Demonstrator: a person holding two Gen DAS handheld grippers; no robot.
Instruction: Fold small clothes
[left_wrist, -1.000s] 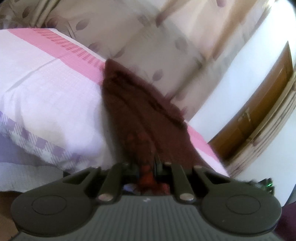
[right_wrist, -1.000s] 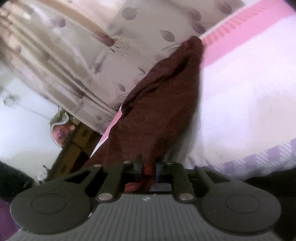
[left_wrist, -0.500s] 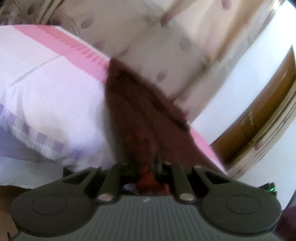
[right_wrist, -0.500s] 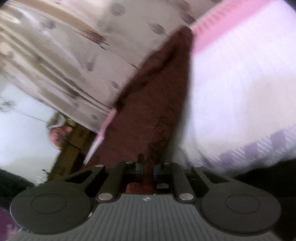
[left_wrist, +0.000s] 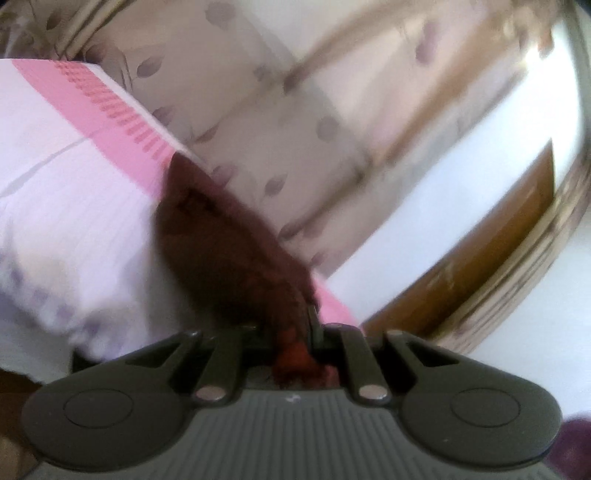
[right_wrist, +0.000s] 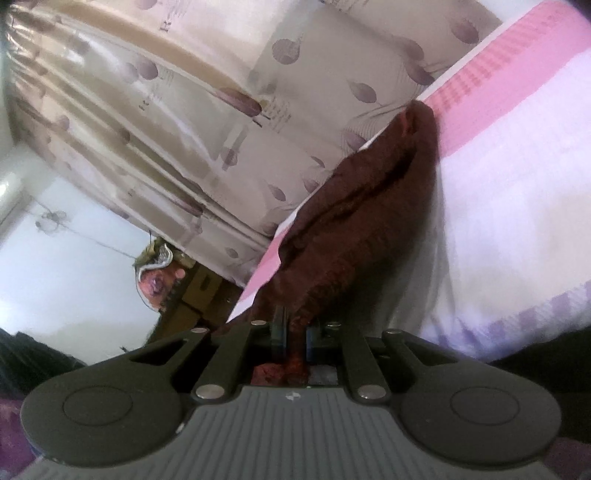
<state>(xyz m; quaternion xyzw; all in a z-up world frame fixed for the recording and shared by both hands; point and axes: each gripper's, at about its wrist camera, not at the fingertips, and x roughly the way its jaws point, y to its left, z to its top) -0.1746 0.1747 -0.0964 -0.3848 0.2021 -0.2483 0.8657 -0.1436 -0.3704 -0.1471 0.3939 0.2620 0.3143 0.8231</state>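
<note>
Fuzzy maroon garment (left_wrist: 221, 251), pointed, over smooth striped bedsheet (left_wrist: 66, 192).

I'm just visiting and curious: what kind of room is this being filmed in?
Most likely a bedroom at home. A bed with a pink and white sheet fills much of the view, leaf-patterned curtains hang behind it, and there is a wooden door in a white wall.

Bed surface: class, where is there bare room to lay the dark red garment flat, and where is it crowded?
Free: the pale sheet between the pink stripe and the purple checked border. Crowded: the strip along the curtain, where the dark red garment hangs between the left gripper and right gripper.
</note>
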